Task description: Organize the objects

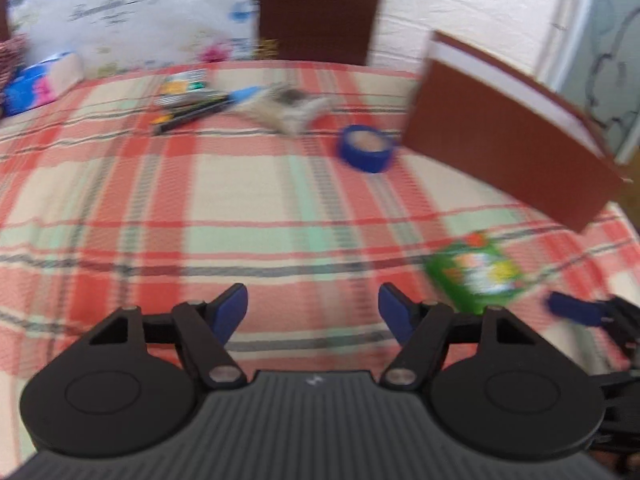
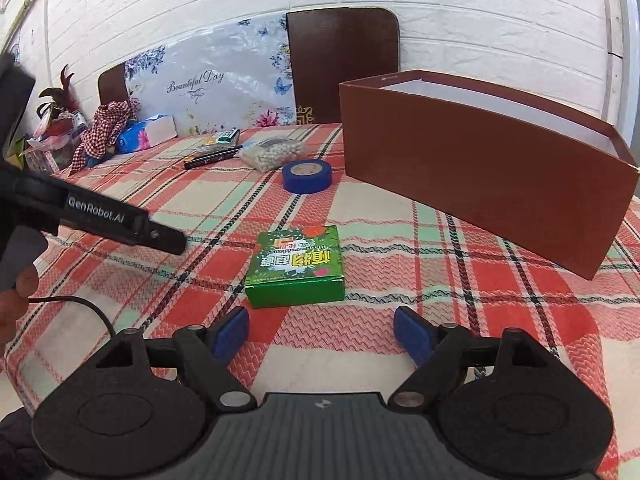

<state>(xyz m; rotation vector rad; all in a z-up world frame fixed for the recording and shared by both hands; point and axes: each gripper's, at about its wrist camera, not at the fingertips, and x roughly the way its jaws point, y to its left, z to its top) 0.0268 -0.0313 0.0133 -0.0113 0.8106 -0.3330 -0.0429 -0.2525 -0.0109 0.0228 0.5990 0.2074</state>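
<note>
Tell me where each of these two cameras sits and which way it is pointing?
Left wrist: rides the left claw, facing across the plaid tablecloth; its blue fingertips show, open.
Right wrist: rides the right claw, facing the green box; the left claw's black arm shows.
Shared: green box, blue tape roll, brown box.

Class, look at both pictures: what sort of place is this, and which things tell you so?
Probably a home dining area: a checked tablecloth, a wooden chair against a white brick wall, and a tissue pack.
</note>
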